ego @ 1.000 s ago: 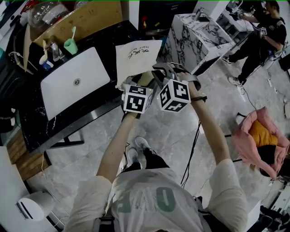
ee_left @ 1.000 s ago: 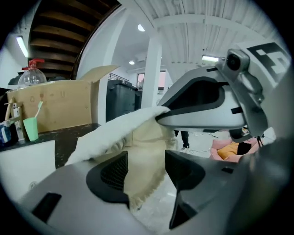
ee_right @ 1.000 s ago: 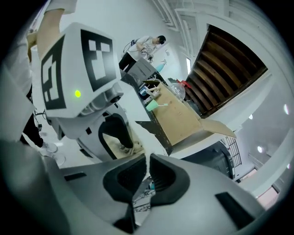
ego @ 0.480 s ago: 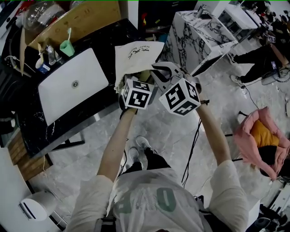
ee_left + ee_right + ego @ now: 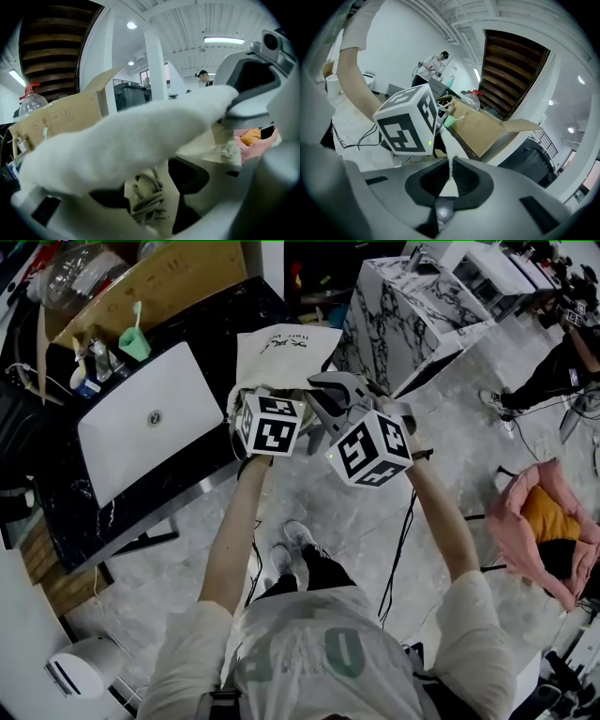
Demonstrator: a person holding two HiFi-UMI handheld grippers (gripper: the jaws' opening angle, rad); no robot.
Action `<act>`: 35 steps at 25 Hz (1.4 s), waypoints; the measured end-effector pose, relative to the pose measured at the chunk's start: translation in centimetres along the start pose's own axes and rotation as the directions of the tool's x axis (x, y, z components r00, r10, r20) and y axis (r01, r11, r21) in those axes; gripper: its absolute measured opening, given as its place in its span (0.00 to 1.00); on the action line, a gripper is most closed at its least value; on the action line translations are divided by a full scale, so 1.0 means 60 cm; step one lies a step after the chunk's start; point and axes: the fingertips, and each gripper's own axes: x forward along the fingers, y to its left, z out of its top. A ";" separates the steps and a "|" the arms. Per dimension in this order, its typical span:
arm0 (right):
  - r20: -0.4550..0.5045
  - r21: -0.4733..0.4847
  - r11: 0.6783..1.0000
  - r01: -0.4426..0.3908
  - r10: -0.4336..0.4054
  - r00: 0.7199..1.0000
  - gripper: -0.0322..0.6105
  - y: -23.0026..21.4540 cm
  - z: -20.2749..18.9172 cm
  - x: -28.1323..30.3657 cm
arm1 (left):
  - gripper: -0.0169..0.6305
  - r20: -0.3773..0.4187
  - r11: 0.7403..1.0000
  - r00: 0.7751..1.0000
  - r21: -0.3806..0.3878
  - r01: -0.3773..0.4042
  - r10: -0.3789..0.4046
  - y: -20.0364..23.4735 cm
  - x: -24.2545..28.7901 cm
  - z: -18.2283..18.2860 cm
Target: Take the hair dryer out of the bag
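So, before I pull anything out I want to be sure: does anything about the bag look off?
Nothing spilled or damaged. The bag lies on the table, its rim pinched in the shut right claw; the open left claw faces into its mouth, where a bundled cord shows.

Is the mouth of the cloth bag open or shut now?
Open: the right gripper pinches one edge of the bag, and a coiled cord shows inside.
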 end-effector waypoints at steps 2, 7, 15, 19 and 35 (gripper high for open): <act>0.003 -0.006 1.000 -0.006 0.006 1.000 0.11 0.003 0.003 0.006 | 0.44 -0.037 1.000 0.999 0.025 -0.008 0.009 0.010 0.009 -0.012; 0.009 0.026 0.999 -0.035 0.035 0.999 0.11 0.012 -0.001 0.018 | 0.45 -0.106 0.997 0.994 0.063 0.048 -0.041 0.018 0.035 -0.041; 0.025 0.078 0.994 -0.072 0.071 0.997 0.12 0.009 -0.015 0.034 | 0.45 -0.242 0.974 0.964 0.166 0.157 -0.115 0.018 0.069 -0.068; 0.030 0.083 0.992 -0.093 0.091 0.995 0.12 0.018 -0.020 0.048 | 0.45 -0.286 0.950 0.952 0.253 0.185 -0.110 0.029 0.091 -0.087; 0.048 0.112 0.983 -0.147 0.142 0.989 0.12 0.019 -0.027 0.083 | 0.46 -0.348 0.899 0.916 0.309 0.311 -0.198 0.046 0.123 -0.089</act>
